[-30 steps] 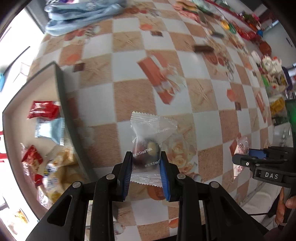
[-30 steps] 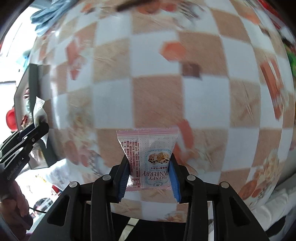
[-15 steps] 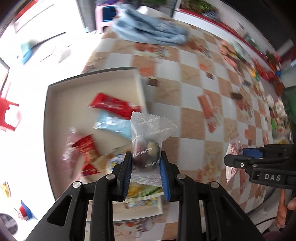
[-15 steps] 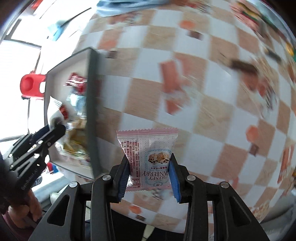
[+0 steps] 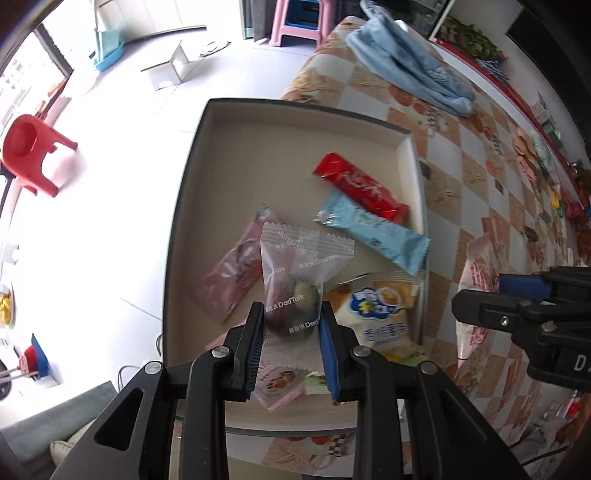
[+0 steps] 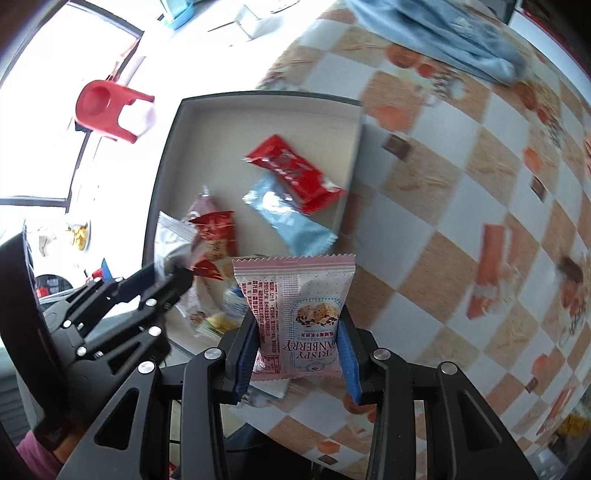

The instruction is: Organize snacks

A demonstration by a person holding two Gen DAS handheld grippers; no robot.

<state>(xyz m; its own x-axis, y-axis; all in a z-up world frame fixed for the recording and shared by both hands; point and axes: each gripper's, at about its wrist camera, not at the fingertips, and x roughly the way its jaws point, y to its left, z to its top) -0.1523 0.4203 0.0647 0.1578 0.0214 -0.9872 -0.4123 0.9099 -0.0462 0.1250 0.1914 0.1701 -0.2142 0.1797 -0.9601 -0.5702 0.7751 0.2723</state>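
Note:
My left gripper (image 5: 291,325) is shut on a clear DadTalk snack packet (image 5: 295,273) and holds it above the shallow beige box (image 5: 295,147). The box holds a red bar (image 5: 358,188), a light blue bar (image 5: 373,232), a pink packet (image 5: 236,273) and other snacks. My right gripper (image 6: 299,343) is shut on a pink cranberry crisp packet (image 6: 295,314), just off the box's near right corner (image 6: 354,147). The left gripper also shows in the right wrist view (image 6: 162,280), over the box's near left part.
The box sits at the corner of a table with a checkered cloth (image 5: 480,184). A blue cloth (image 5: 410,66) lies at the table's far end. An orange bar (image 6: 487,269) lies on the cloth. A red stool (image 5: 29,155) and a pink stool (image 5: 295,22) stand on the floor.
Both grippers have swung left, from over the checkered cloth to the box, each still shut on its packet. The left packet now hangs over the box's inside.

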